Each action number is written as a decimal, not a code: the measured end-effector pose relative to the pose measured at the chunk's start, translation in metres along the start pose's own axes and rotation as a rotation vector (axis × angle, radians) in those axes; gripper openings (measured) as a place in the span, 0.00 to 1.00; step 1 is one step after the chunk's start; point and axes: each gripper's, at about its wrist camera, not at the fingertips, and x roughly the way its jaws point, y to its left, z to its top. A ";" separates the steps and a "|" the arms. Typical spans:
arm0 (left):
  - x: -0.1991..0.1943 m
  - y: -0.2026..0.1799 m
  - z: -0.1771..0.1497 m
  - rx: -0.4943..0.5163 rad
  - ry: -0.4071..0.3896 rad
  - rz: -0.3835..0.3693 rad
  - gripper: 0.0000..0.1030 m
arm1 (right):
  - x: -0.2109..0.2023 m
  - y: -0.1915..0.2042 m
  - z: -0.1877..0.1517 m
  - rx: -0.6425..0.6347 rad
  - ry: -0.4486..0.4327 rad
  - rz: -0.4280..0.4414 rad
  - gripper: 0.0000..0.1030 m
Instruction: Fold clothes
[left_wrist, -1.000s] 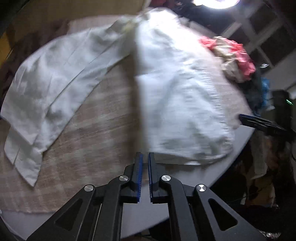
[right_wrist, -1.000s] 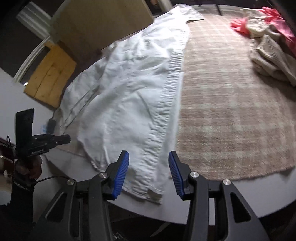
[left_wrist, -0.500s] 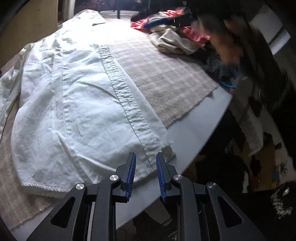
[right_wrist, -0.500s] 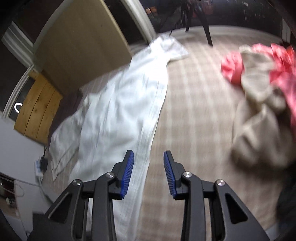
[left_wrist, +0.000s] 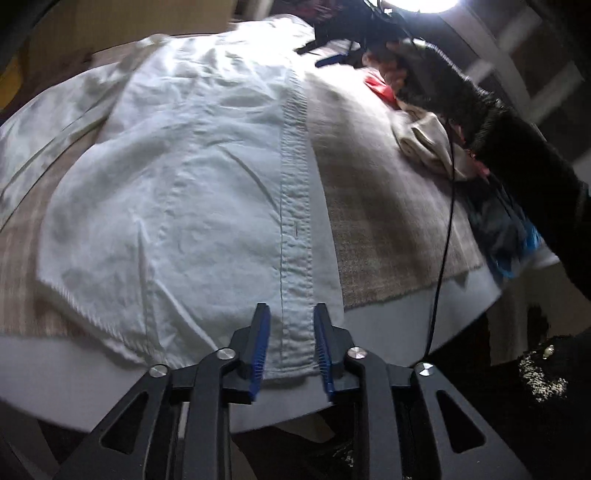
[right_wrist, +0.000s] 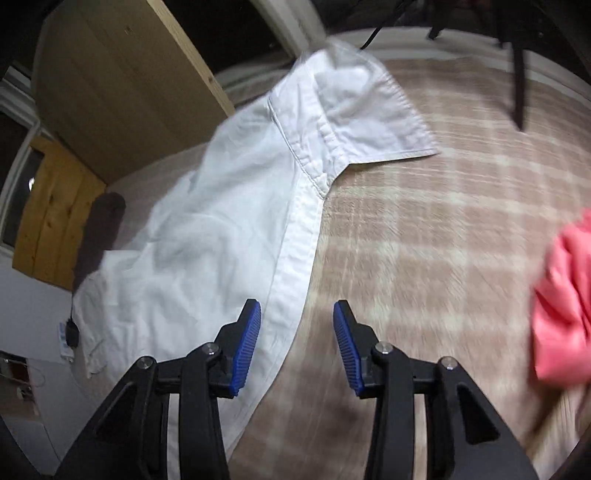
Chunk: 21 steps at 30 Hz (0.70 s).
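Observation:
A white button-up shirt (left_wrist: 192, 192) lies spread on a plaid tan cloth (left_wrist: 376, 221) over a round white table. My left gripper (left_wrist: 290, 328) is open, its blue pads either side of the shirt's button placket at the bottom hem, near the table edge. In the right wrist view the same shirt (right_wrist: 207, 236) runs up to its collar (right_wrist: 362, 118). My right gripper (right_wrist: 297, 325) is open above the placket edge, lower than the collar. It holds nothing.
A pile of pink and beige clothes (left_wrist: 421, 136) lies at the far right of the table, with dark blue garments (left_wrist: 506, 229) at the edge. A pink garment (right_wrist: 565, 314) lies right of my right gripper. A wooden panel (right_wrist: 110, 81) stands behind the table.
My left gripper has opened wider and moved onto the shirt's bottom hem at the placket. My right gripper has moved up along the placket toward the collar and opened wider.

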 end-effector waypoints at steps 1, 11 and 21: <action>0.001 -0.002 -0.002 -0.009 0.005 0.011 0.28 | 0.004 -0.001 0.002 -0.004 0.006 0.004 0.40; 0.033 -0.027 -0.008 0.042 0.074 0.145 0.27 | 0.004 -0.012 0.009 -0.036 -0.005 0.118 0.29; 0.010 -0.018 -0.007 -0.027 0.027 0.147 0.00 | -0.018 -0.012 0.016 -0.063 -0.058 0.182 0.06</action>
